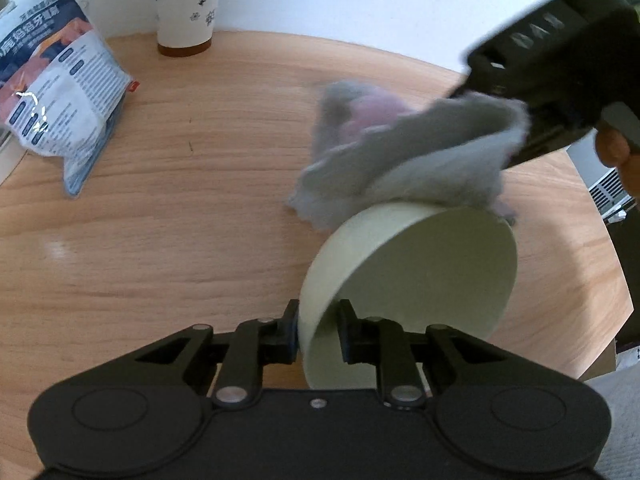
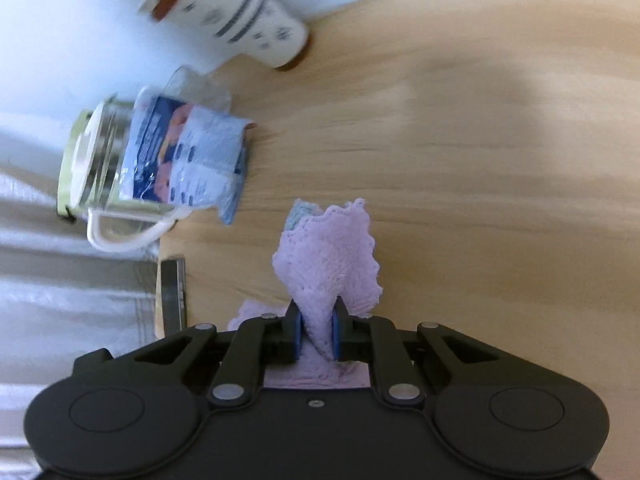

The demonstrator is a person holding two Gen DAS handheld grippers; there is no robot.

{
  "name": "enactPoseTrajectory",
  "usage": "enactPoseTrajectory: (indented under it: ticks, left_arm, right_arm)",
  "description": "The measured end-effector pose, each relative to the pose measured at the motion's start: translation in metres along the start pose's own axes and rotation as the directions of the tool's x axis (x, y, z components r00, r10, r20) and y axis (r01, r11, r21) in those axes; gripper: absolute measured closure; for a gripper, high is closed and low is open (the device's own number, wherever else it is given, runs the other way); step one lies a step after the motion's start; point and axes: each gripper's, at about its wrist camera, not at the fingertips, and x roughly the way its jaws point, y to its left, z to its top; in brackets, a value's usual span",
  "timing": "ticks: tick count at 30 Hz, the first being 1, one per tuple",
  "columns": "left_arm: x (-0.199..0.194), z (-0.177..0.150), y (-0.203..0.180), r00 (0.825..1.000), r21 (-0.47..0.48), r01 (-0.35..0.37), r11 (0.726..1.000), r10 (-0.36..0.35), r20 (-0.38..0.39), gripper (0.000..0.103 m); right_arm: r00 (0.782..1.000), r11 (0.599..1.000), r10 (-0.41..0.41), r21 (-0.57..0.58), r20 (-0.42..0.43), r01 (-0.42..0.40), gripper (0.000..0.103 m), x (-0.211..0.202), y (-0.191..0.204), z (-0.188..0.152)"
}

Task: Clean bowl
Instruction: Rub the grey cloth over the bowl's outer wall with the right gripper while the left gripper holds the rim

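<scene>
My left gripper [image 1: 318, 330] is shut on the rim of a pale cream bowl [image 1: 424, 276], held tilted on its side above the wooden table. My right gripper [image 2: 317, 334] is shut on a lilac and grey fleecy cloth [image 2: 330, 264]. In the left wrist view the cloth [image 1: 404, 164] hangs from the right gripper [image 1: 472, 88] at the upper right and drapes over the bowl's far edge. The bowl does not show in the right wrist view.
The round wooden table [image 1: 180, 216] carries a paper cup [image 1: 188, 4] at the back and a blue and white plastic packet [image 1: 60, 96] at the left. The right wrist view also shows a glass jug with a white handle [image 2: 108, 184] by the packet [image 2: 192, 156].
</scene>
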Motion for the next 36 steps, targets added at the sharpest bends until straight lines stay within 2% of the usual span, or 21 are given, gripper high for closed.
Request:
enactPoseTrajectory:
  ticks: [4,7,12,15,18,20,22,24,27,29,33,36]
  left_arm:
    - [0.000,0.001,0.001,1.000,-0.008,0.008,1.000,-0.008,-0.003,0.085]
    - [0.000,0.001,-0.001,1.000,-0.001,0.011,1.000,-0.011,-0.001,0.085]
    - [0.002,0.008,-0.009,1.000,0.085,0.010,0.996,-0.008,-0.023,0.087]
    - [0.004,0.014,-0.007,0.998,0.081,0.024,0.996,-0.020,-0.053,0.087]
    - [0.001,0.022,-0.008,0.998,0.113,0.024,0.993,-0.017,-0.060,0.086]
    - [-0.002,0.027,-0.015,0.998,0.188,0.025,0.982,-0.014,-0.057,0.078]
    - [-0.005,0.031,-0.022,0.999,0.265,0.025,0.964,-0.012,-0.053,0.073]
    - [-0.010,0.036,-0.036,0.999,0.388,0.009,0.922,0.005,-0.034,0.072]
    - [-0.008,0.040,-0.049,1.000,0.501,0.011,0.866,0.002,-0.025,0.072]
    - [-0.006,0.043,-0.058,1.000,0.569,0.014,0.822,-0.002,-0.021,0.082]
    - [0.001,0.044,-0.069,1.000,0.651,0.003,0.759,0.006,-0.012,0.085]
    - [0.001,0.038,-0.071,1.000,0.678,-0.004,0.735,0.008,-0.002,0.089]
  right_arm:
    - [1.000,0.999,-0.013,-0.048,-0.016,0.012,0.086,0.015,0.017,0.004]
    - [1.000,0.996,-0.029,-0.081,-0.010,0.028,0.086,0.012,0.019,0.002]
    - [1.000,0.999,-0.027,0.022,0.006,0.027,0.086,-0.007,-0.015,-0.002]
    - [1.000,0.994,0.005,0.113,0.014,-0.006,0.086,-0.015,-0.036,-0.007]
    - [1.000,0.995,-0.001,0.105,0.028,-0.002,0.086,-0.022,-0.037,-0.011]
    - [0.999,0.995,0.012,0.099,0.034,-0.015,0.086,-0.023,-0.036,-0.012]
    - [0.999,0.995,0.015,0.093,0.037,-0.018,0.086,-0.023,-0.034,-0.011]
    - [0.999,0.996,0.019,0.091,0.042,-0.023,0.086,-0.020,-0.032,-0.009]
    - [0.999,0.995,0.027,0.092,0.046,-0.031,0.086,-0.016,-0.030,-0.008]
    - [0.998,0.994,0.033,0.105,0.049,-0.038,0.086,-0.013,-0.031,-0.008]
    - [0.997,0.993,0.040,0.110,0.068,-0.047,0.086,-0.014,-0.030,-0.009]
    - [0.994,0.990,0.047,0.130,0.098,-0.059,0.086,-0.022,-0.035,-0.009]
